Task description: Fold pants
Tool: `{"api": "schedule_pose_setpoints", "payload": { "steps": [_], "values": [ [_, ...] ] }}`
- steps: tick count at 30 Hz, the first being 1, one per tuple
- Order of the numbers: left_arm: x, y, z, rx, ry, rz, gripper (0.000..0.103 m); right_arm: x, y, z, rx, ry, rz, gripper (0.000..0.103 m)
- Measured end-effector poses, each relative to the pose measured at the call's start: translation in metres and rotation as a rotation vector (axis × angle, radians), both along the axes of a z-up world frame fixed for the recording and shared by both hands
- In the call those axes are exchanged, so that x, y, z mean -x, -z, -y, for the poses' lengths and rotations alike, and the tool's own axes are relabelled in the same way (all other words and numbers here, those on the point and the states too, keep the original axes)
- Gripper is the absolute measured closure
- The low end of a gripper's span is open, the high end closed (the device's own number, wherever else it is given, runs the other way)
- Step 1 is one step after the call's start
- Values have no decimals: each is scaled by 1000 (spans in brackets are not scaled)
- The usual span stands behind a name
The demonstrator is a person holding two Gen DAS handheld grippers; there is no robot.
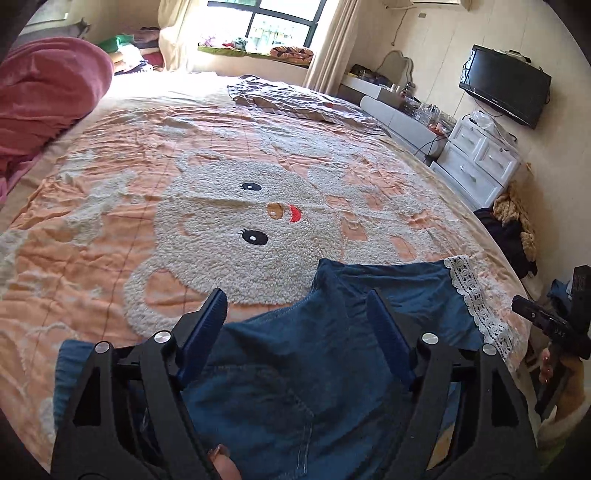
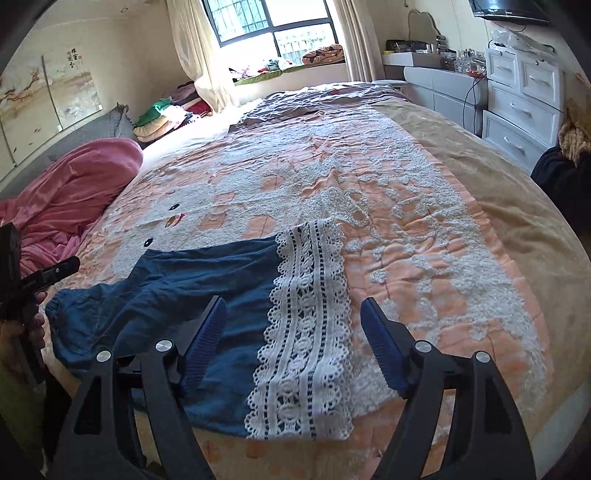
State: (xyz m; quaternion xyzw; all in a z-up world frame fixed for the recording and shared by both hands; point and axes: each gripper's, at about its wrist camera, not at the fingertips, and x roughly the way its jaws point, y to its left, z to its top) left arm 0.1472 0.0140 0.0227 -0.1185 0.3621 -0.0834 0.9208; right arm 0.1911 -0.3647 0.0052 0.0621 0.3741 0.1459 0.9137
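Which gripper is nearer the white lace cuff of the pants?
Right. The right gripper hangs open directly over the lace cuff. The left gripper is open over the blue denim, with the cuff off to its right.

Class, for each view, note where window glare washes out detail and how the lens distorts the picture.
Left wrist view: the window blows out white, bleaching the far bed; edges curve, corners go black. Right wrist view: window milder, glare beside the curtain; same fisheye bending.

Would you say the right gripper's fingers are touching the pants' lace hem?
Cannot tell. In the right wrist view the right gripper is open, straddling the lace hem, but no contact or gap shows.
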Motion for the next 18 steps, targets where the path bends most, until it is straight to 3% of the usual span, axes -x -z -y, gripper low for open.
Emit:
{"api": "schedule_pose_setpoints", "payload": {
  "steps": [3, 8, 13, 16, 18],
  "values": [
    [27, -3, -6, -2, -7, 15, 23, 21, 6, 5, -22, 13, -10, 27],
    [71, 0, -26, -59, -45, 17, 23, 36, 24, 12, -32, 42, -62, 27],
    [108, 6, -67, -34, -161, -6, 22, 32, 38, 8, -3, 41, -115, 28],
    [122, 8, -88, -41, -226, -23, 21, 27, 45, 8, 6, 53, -131, 39],
    [127, 12, -100, -19, -256, -45, 21, 26, 47, 5, 0, 56, -135, 53]
  ]
}}
